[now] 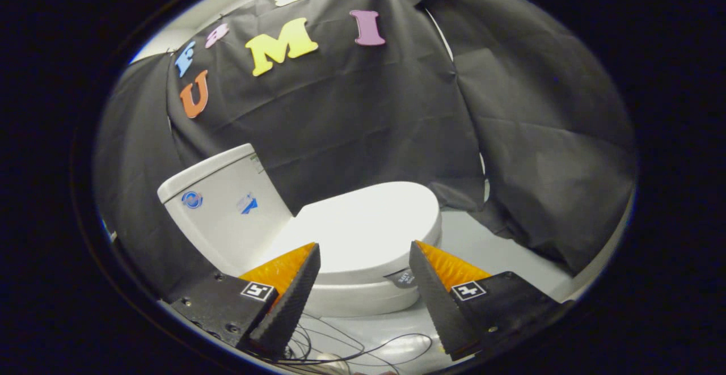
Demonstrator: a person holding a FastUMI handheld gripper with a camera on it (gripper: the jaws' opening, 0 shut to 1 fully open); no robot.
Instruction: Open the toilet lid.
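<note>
A white toilet stands on the floor ahead of me, its lid (363, 224) lying flat and closed over the bowl (363, 301). The cistern (224, 205) rises behind the lid, to the left, with two small blue stickers on its side. My gripper (364, 250) is open, held above and in front of the toilet. The near part of the lid shows in the gap between the two fingers, with nothing held. A small dark label (404, 277) sits on the seat's edge close to the right finger.
Black cloth (368, 119) walls the booth behind and to the right of the toilet. Pale floor (482, 244) runs to the right of the bowl. Several thin dark cables (363, 346) lie on the floor below the fingers.
</note>
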